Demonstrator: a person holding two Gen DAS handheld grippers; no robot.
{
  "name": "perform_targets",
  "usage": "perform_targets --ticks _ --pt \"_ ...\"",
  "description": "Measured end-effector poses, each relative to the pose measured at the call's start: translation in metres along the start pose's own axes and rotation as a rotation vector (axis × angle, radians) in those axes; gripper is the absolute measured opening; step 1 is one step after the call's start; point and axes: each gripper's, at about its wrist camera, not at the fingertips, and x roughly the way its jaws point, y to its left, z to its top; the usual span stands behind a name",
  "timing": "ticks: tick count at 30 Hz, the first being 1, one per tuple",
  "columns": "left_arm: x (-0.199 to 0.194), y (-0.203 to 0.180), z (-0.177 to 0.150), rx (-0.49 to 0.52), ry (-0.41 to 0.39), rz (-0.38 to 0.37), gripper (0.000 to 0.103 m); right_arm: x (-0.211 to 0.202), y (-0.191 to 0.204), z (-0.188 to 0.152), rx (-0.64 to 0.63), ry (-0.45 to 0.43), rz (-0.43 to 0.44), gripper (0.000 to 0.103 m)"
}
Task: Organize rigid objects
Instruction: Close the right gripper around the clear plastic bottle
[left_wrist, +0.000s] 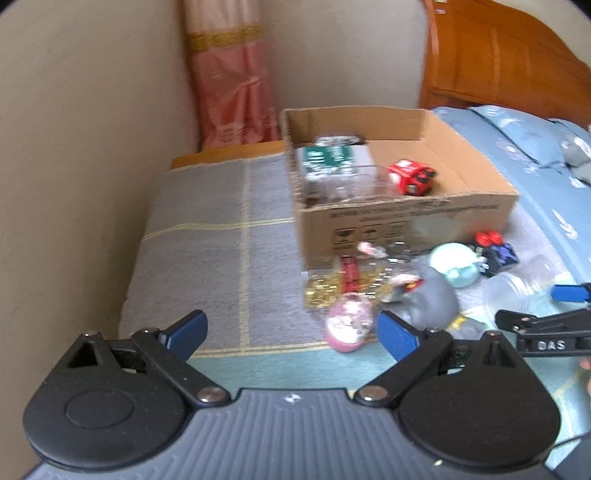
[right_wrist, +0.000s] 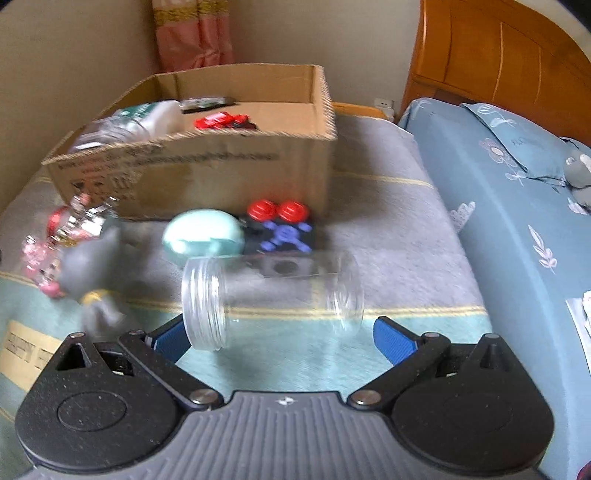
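Both claws spread empty, clear jar (right_wrist: 271, 299) lying before right claw (right_wrist: 286, 338), toys crowding cardboard box (right_wrist: 207, 173)

Soft even daylight, heavy motion blur, fisheye-curved edges, dark corners.

Background, as seen past my jaws: a grey checked blanket (left_wrist: 207, 229) with yellow lines covers the bed; a blue floral pillow (right_wrist: 513, 144) lies before the orange wooden headboard (right_wrist: 491, 59). A pink curtain (left_wrist: 232, 85) with a gold band hangs against the beige wall (left_wrist: 85, 122).
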Motion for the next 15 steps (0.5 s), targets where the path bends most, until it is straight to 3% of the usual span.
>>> perform_targets --ticks 3,15 --pt "-0.002 -0.010 -0.002 0.053 -0.016 -0.070 0.098 0.008 -0.010 -0.008 0.001 0.027 0.008 0.103" --pt "0.005 -0.059 -0.001 0.248 -0.039 -0.319 0.098 0.003 -0.020 -0.022 -0.074 -0.041 0.069 0.103"
